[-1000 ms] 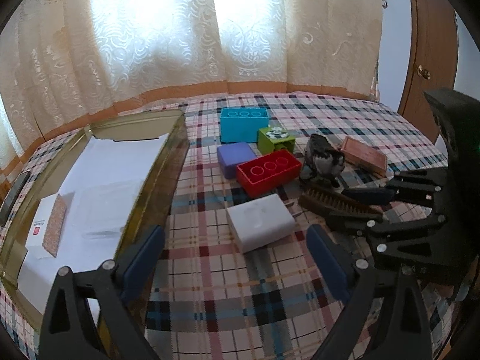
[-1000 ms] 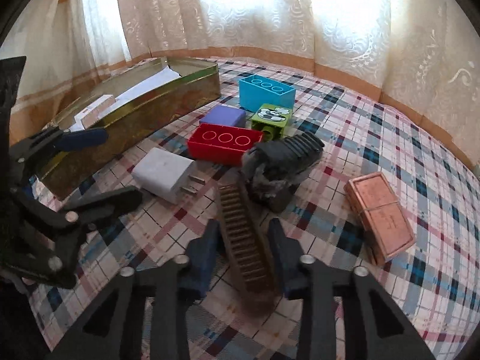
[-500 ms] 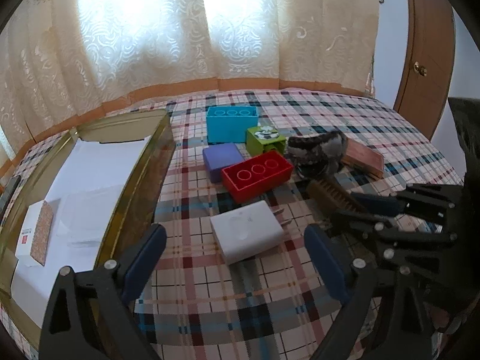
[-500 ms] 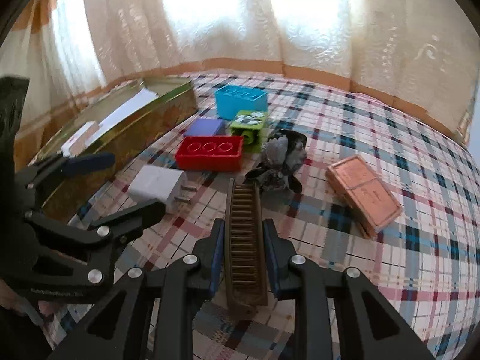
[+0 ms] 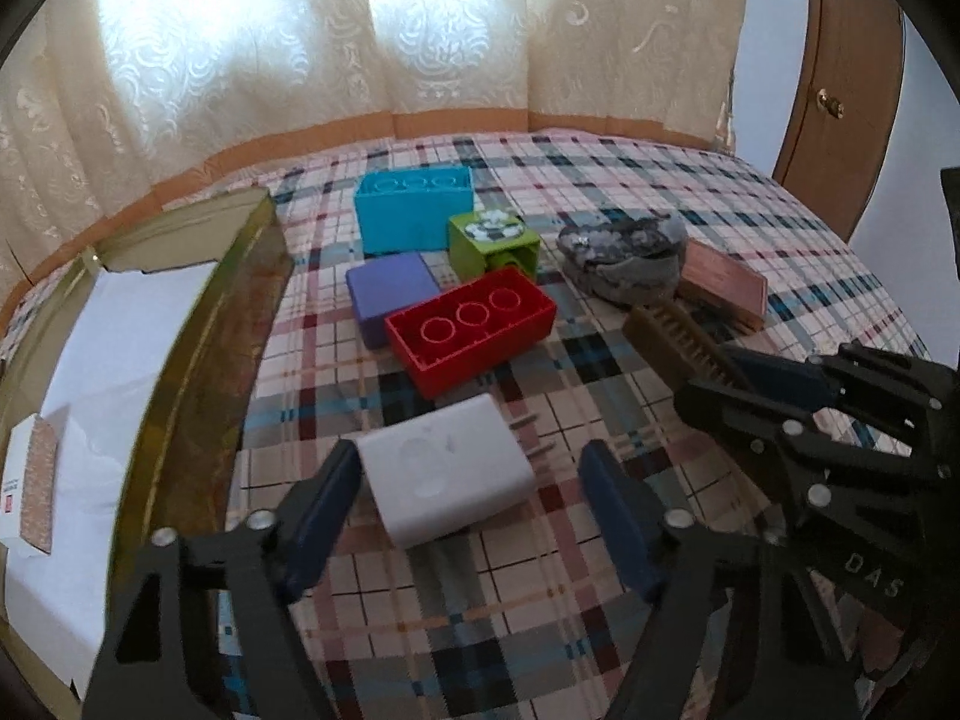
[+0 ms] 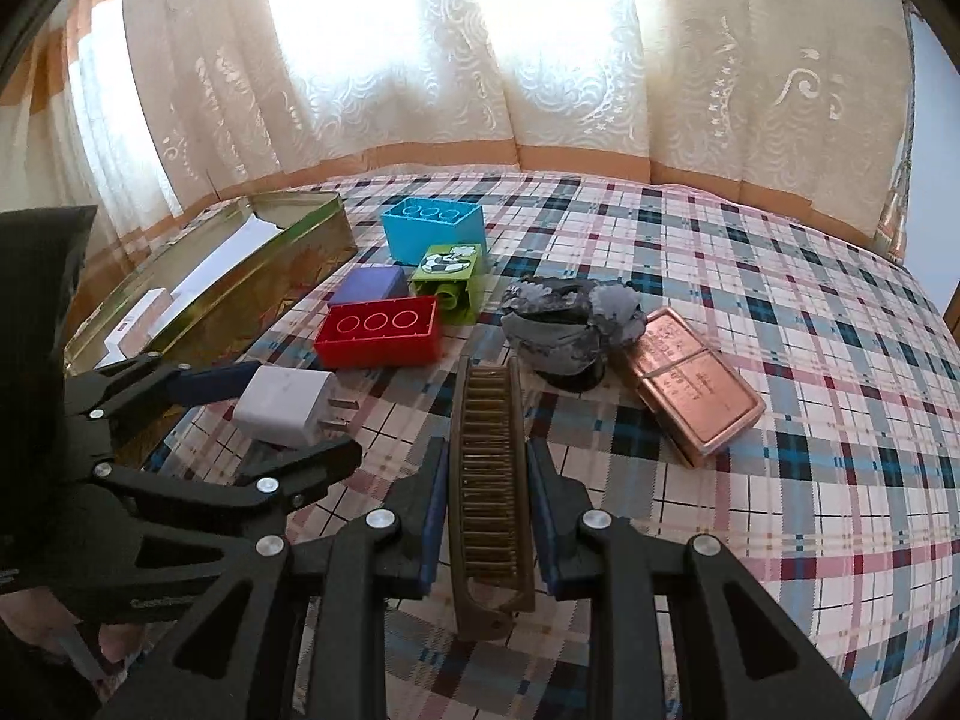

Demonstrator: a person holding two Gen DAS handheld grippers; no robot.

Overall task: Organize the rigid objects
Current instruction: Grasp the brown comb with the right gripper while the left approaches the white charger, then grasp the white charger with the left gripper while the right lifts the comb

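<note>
A: Which way does the comb (image 6: 491,480) run?
B: Its long axis lies along the fingers of the right hand-held gripper (image 6: 486,501), which is closed on its two long sides; the far end points at the grey lump (image 6: 567,321) on the bed (image 6: 810,420), the near end juts back past the pads. The teeth face up.

A: And the left hand-held gripper (image 5: 474,516)?
B: Spread wide, its blue pads flank the white charger (image 5: 444,474). The left pad sits at the charger's edge; the right pad is clear of it. The charger's prongs point to the right, toward the comb.

A: What lies around?
B: Beyond the charger: a red block (image 5: 471,333), a purple block (image 5: 390,294), a green block (image 5: 495,240) and a blue block (image 5: 414,216), close together. A copper case (image 6: 696,384) lies just right of the grey lump. A gold tin (image 5: 198,360) with a small box (image 5: 27,480) inside runs along the left.
</note>
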